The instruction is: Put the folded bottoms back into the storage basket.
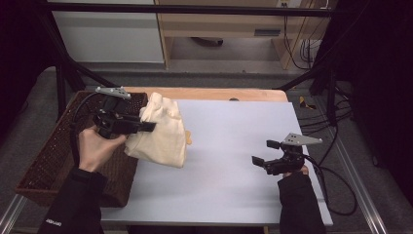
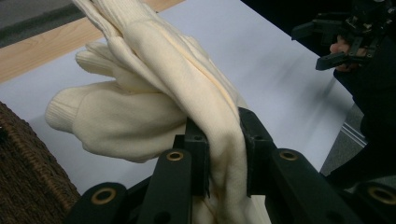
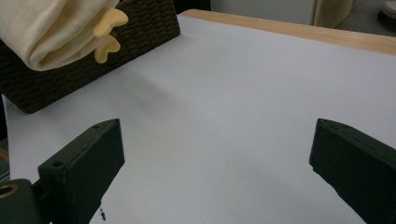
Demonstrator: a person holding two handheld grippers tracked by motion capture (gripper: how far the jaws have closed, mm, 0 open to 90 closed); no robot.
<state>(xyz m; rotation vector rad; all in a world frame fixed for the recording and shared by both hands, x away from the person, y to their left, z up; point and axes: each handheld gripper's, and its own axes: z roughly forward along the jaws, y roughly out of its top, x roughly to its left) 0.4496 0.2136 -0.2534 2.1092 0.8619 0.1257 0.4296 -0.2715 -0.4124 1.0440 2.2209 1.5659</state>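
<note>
Black jaws of the left gripper (image 2: 223, 154) rise closest to the lens in its own view, pinching a thick fold of the cream knitted garment (image 2: 154, 93) between their pads. From above, that garment (image 1: 162, 130) hangs bunched from the left gripper (image 1: 148, 126) at the left edge of the white sheet (image 1: 234, 151), just beside the brown wicker basket (image 1: 53, 156), with a ribbed cuff drooping towards the basket side. Well apart, at the right of the sheet, the right gripper (image 1: 267, 152) hovers low with its jaws spread wide and nothing between them; its own view looks across bare sheet (image 3: 224, 107) towards the basket (image 3: 93, 56).
</note>
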